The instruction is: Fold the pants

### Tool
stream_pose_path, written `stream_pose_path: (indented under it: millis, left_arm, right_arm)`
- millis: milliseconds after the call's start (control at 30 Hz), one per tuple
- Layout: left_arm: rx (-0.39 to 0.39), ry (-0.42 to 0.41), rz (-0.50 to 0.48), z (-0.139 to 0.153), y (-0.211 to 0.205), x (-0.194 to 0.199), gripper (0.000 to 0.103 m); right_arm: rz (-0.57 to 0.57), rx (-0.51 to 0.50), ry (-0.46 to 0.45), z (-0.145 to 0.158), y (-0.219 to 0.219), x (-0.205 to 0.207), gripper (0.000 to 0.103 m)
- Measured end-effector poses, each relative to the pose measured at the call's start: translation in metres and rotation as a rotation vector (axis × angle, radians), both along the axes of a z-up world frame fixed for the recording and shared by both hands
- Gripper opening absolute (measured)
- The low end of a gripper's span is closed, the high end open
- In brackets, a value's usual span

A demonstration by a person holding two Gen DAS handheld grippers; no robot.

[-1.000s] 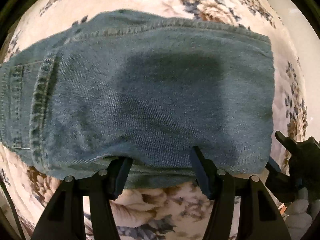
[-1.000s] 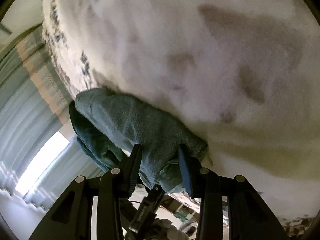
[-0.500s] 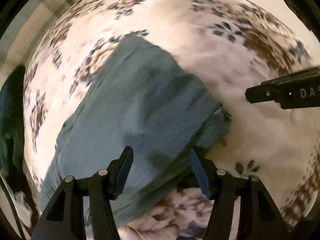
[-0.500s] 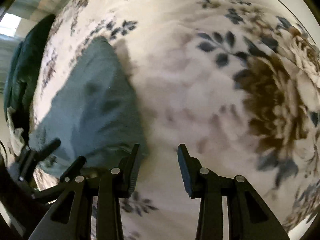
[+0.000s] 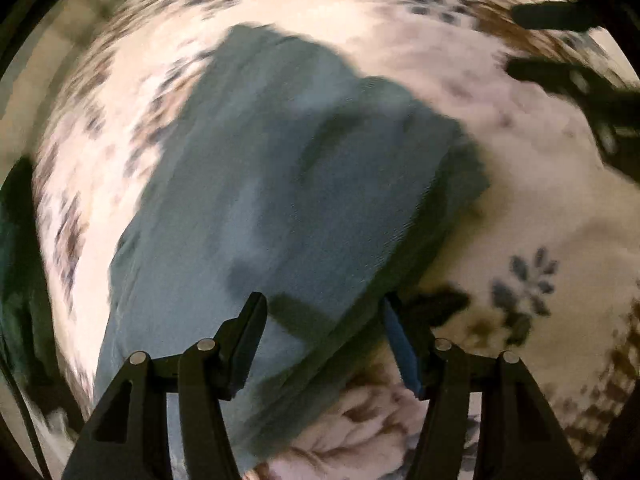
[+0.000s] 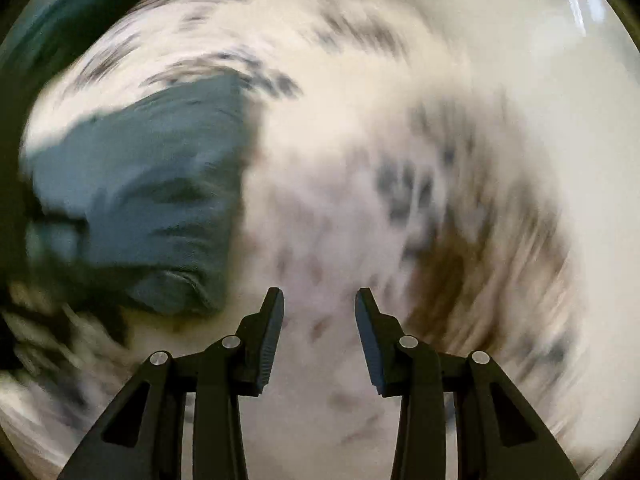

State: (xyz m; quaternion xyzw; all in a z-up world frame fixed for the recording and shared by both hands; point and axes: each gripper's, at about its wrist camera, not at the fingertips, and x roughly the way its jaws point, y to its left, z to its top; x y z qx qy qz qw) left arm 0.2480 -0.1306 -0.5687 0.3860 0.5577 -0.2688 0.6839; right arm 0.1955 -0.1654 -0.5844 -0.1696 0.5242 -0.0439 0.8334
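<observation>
Blue denim pants lie folded into a compact stack on a floral bedspread. My left gripper points down over the near edge of the stack. Its jaws are opening, and they straddle the denim edge from above without pressing on it. In the right wrist view the pants lie off to the left, blurred by motion. My right gripper hangs open above bare bedspread, with nothing between its fingers. In the left wrist view the right gripper's dark fingers show at the upper right, apart from the pants.
A dark green garment lies at the bed's left edge and also appears as a dark green shape at the upper left of the right wrist view. A pale wall stands beyond the bed.
My right gripper, which had denim between its fingers a second ago, is now empty and has lifted away to the right. Both views have rolled. The left gripper shifted along the stack's edge.
</observation>
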Motion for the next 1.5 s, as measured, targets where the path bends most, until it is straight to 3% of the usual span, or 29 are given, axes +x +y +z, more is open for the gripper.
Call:
stream_pose_path:
  millis: [167, 367, 567, 867, 1067, 1167, 1200, 1233, 1367, 1500]
  left_arm:
    - [-0.021, -0.062, 0.146, 0.003, 0.014, -0.003, 0.059]
    - [-0.067, -0.053, 0.305, 0.0, 0.029, -0.003, 0.059]
    - [-0.1, -0.029, 0.415, -0.001, 0.053, 0.008, 0.059]
    - [-0.117, -0.017, 0.424, 0.003, 0.059, 0.008, 0.059]
    - [-0.15, -0.003, 0.444, 0.008, 0.068, 0.015, 0.059]
    - [-0.162, 0.012, 0.458, 0.008, 0.074, 0.017, 0.059]
    - [-0.165, 0.016, 0.467, 0.008, 0.076, 0.018, 0.059]
    - [-0.17, 0.019, 0.475, 0.008, 0.079, 0.018, 0.059]
    - [-0.218, 0.032, 0.525, 0.017, 0.093, 0.019, 0.059]
    - [-0.227, 0.053, 0.556, 0.015, 0.103, 0.02, 0.059]
  right_arm:
    - [0.353, -0.239, -0.062, -0.021, 0.058, -0.013, 0.04]
    - [0.543, -0.356, -0.067, -0.044, 0.076, -0.021, 0.04]
    - [0.6, -0.359, -0.062, -0.042, 0.078, -0.022, 0.04]
    - [0.665, -0.371, -0.07, -0.043, 0.111, -0.028, 0.04]
    - [0.551, -0.31, -0.12, -0.036, 0.109, -0.012, 0.04]
    - [0.515, -0.288, -0.053, -0.048, 0.112, -0.006, 0.039]
    - [0.507, -0.257, -0.047, -0.049, 0.112, -0.006, 0.018]
    - [0.5, -0.202, -0.04, -0.047, 0.112, -0.007, 0.006]
    - [0.455, -0.139, -0.174, -0.018, 0.108, -0.026, 0.006]
    - [0.495, -0.122, -0.123, -0.022, 0.111, -0.046, 0.004]
